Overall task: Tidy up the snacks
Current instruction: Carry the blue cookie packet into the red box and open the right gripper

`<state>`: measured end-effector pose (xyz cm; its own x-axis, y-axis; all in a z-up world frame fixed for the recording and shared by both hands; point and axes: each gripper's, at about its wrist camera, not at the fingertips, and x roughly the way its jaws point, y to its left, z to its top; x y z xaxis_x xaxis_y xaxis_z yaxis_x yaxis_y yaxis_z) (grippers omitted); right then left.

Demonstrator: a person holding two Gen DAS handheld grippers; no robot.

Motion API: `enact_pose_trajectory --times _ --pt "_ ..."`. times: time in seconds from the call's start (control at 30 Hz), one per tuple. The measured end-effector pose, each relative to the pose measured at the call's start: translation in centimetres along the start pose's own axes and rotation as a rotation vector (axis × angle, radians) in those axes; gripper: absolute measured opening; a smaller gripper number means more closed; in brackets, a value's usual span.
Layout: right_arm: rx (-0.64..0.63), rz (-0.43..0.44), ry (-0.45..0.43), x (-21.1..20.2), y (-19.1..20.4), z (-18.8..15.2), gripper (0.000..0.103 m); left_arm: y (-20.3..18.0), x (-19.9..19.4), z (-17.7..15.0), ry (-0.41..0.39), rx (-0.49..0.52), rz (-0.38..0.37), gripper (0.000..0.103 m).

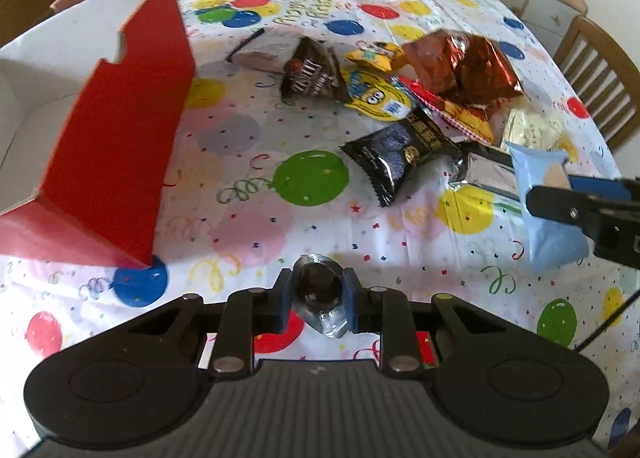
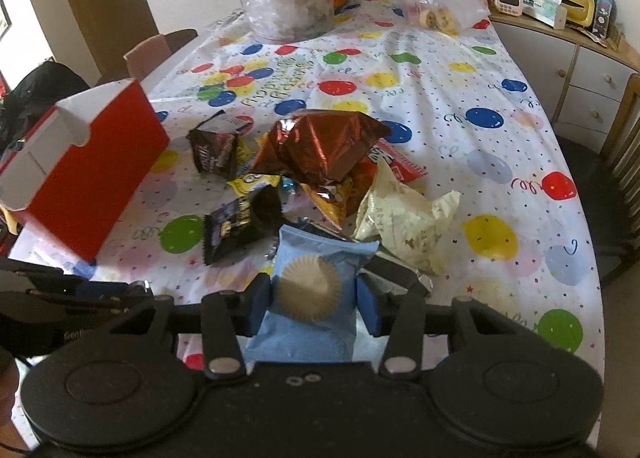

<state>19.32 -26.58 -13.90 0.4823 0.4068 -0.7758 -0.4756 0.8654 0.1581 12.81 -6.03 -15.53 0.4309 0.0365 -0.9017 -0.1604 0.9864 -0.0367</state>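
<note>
Left wrist view
- My left gripper [image 1: 318, 300]: jaws drawn narrow on a small silver foil-wrapped sweet [image 1: 320, 298], dark centre showing, held clear of the balloon-print tablecloth [image 1: 240, 218]. Judged very light, crinkly, slippery foil; a pinch across the middle suits it, gently, since the filling may crush
- Red cardboard box [image 1: 116, 138]: open top, white inside, standing to the left of the snack pile; the likely place for the snacks
- Black packet [image 1: 396, 158]: flat, lying just before the pile, crimped ends easy to nip
- Copper foil bag [image 1: 460, 66]: puffed with air, on top of the heap; judged light but springy and apt to slide

Right wrist view
- My right gripper [image 2: 316, 298]: jaws closed on a pale blue cupcake packet [image 2: 312, 290], gripped by both flanks, lifted above the cloth. Soft, light, cake squashable; hold kept mild
- Cream wrapper [image 2: 404, 218]: crumpled, limp, beside the pile
- Brown M&M's bag [image 2: 214, 150]: small, near the box
</note>
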Motion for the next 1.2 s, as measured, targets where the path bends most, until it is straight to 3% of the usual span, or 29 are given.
enact_pose_trajectory --times 0.33,0.63,0.9,1.2 --pt "-0.036 0.051 -0.057 -4.0 1.9 1.0 0.045 2.2 -6.3 0.1 -0.116 -0.044 0.004 0.025" --pt "-0.093 0.084 -0.115 -6.4 6.5 3.1 0.045 5.3 -10.8 1.0 -0.196 -0.032 0.010 0.025" --pt "-0.124 0.127 -0.150 -6.4 13.5 6.2 0.045 11.3 -13.4 2.1 -0.245 -0.013 0.013 0.025" --pt "-0.157 0.150 -0.126 -2.6 21.9 8.6 0.045 20.3 -13.9 3.5 -0.235 -0.017 0.034 0.025"
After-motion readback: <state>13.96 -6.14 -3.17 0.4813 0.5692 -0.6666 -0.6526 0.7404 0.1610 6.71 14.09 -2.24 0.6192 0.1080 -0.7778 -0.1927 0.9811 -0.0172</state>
